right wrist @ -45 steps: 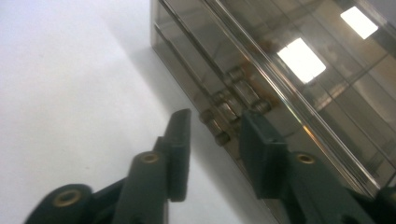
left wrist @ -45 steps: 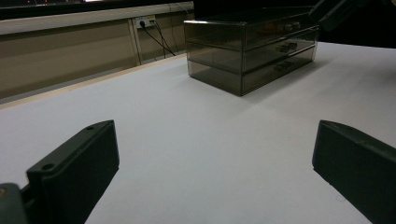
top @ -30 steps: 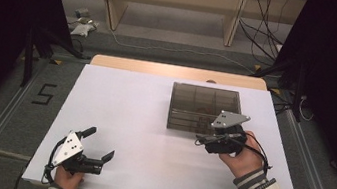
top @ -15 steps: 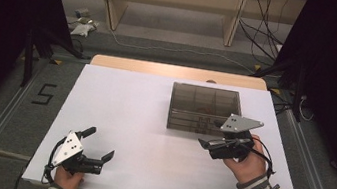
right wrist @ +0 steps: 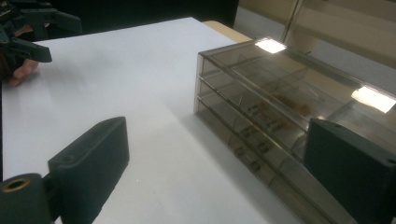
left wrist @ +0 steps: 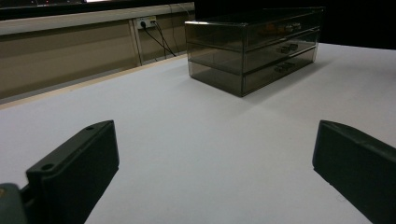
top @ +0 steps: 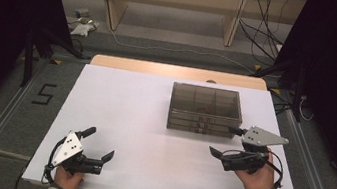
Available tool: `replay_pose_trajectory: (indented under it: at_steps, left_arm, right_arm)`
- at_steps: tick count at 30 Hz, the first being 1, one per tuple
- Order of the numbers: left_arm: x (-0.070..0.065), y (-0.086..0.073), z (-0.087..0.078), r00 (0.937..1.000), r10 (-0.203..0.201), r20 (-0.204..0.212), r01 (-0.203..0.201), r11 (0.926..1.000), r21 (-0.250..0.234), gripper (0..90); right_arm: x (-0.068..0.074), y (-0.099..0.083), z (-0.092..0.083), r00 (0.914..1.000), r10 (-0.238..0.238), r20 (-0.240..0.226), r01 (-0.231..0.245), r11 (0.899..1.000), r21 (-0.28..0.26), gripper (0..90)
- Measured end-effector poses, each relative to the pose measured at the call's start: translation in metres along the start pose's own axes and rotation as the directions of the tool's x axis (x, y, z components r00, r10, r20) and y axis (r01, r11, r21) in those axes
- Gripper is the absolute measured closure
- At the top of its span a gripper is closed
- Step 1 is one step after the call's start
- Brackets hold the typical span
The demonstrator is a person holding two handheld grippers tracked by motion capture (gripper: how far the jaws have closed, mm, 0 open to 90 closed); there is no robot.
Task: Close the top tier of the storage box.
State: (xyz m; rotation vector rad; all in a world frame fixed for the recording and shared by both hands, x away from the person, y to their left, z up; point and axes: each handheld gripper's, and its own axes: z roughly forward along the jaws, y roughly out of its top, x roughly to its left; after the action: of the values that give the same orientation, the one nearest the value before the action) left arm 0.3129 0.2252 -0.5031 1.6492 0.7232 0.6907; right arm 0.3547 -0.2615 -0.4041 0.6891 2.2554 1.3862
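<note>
The smoky, see-through drawer box [top: 206, 110] stood on the white table [top: 127, 118], right of centre toward the far edge. The right gripper [top: 228, 143] hovered just near of its front, jaws just widened and empty; three stacked drawers showed. The left gripper [top: 98, 143], released, waited well apart.

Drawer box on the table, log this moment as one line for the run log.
drawer box: drawers closed, untouched | right claw: open, empty, jaws just opening, beside box front | left claw: open, empty, near table edge
</note>
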Motion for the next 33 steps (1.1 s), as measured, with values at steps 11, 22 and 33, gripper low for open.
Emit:
replay_pose_trajectory:
  at_steps: [11,22,33]
  left_arm:
    - [0.0,0.0,0.0,1.0,0.0,-0.001,0.0,1.0,0.001,0.3]
    - [0.0,0.0,0.0,1.0,0.001,0.0,-0.001,1.0,0.002,0.3]
    - [0.0,0.0,0.001,1.0,0.005,-0.002,-0.005,1.0,0.003,0.3]
  right_arm:
    - [-0.003,-0.045,-0.013,0.9969,0.073,0.029,-0.072,0.996,-0.051,4.0]
    - [-0.005,-0.077,-0.013,0.9935,0.102,0.052,-0.1,0.994,-0.039,1.0]
    - [-0.006,-0.094,-0.008,0.9884,0.125,0.086,-0.128,0.991,0.033,0.5]
